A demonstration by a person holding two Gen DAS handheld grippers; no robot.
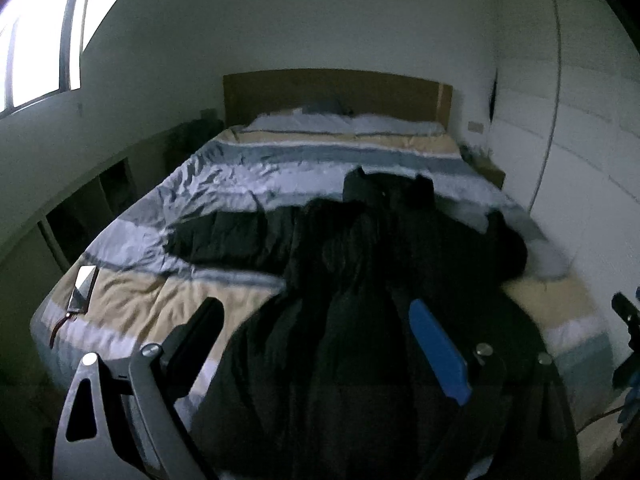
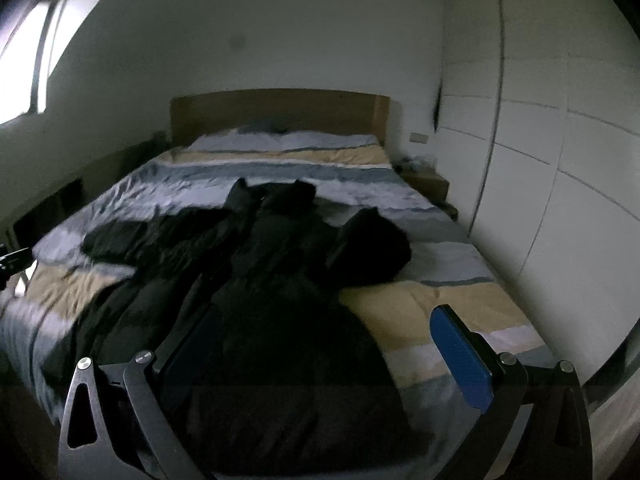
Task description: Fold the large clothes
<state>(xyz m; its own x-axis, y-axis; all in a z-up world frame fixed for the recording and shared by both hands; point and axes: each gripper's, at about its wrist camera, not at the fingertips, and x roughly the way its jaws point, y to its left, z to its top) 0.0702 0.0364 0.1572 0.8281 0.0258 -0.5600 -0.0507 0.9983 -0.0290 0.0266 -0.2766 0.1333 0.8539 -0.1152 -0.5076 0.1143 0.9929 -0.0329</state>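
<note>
A: Coat point(image 1: 352, 280), black and large, spread along the bed point(image 1: 132, 304) in the left wrist view, collar end toward the wooden headboard point(image 1: 336, 96), hem toward the camera.

B: And the left claw point(image 1: 316, 344)?

A: Spread wide above the hem, empty. Its dark finger sits over the yellow stripe of the duvet, the blue-padded finger over the coat. One sleeve lies out to the left across the pale stripes; the other is bunched near the right edge. A phone point(image 1: 83, 288) rests on the bed's near left corner, well apart from the coat. At the far right edge a bit of the other claw shows.

B: The right wrist view?

A: Same coat point(image 2: 260, 280), same bed point(image 2: 432, 312). The right claw point(image 2: 328, 344) is also wide apart and grips nothing; its dark finger is over the coat's lower part, its blue finger over the bare duvet beside the coat. White wardrobe doors point(image 2: 540, 160) stand to the right, a window point(image 2: 28, 64) to the left.
</note>
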